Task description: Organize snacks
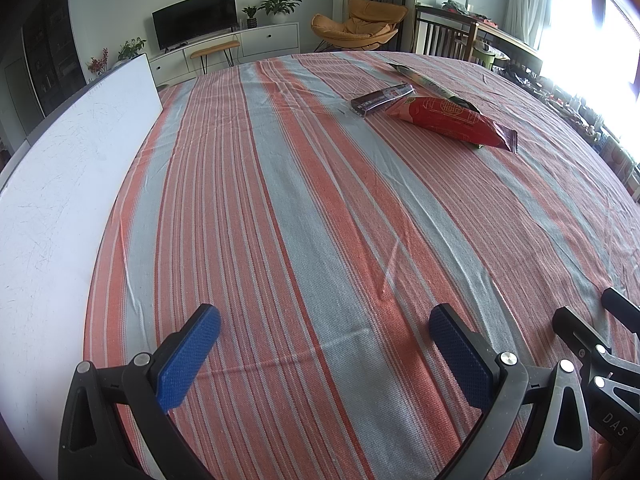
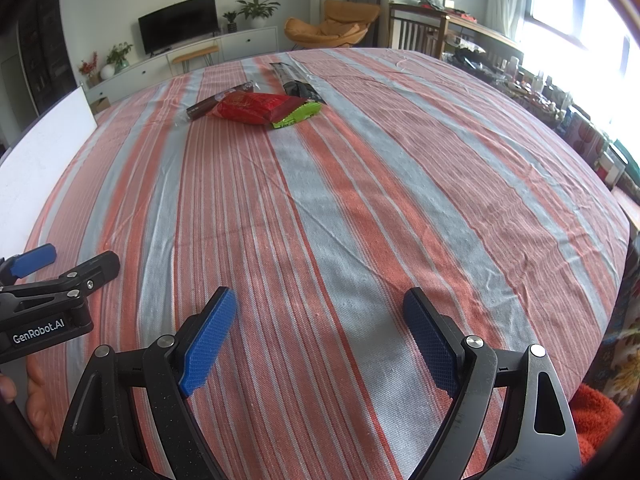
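Bare striped cloth (image 2: 320, 220) ahead; snack pile (image 2: 256, 108) far; white board (image 1: 60, 200) left.

Striped tablecloth (image 1: 320, 208) — snack packets (image 1: 448, 120) far off

Daylight from my right, strong fisheye warp on both wrist views.

I see the tall bright window (image 1: 592, 20) blown out to white glare. The orange-and-grey striped tablecloth (image 2: 340, 200) is evenly lit and sharp, with soft shadows near the bottom. Edges bulge, corners vignette black, and the far room looks slightly soft.
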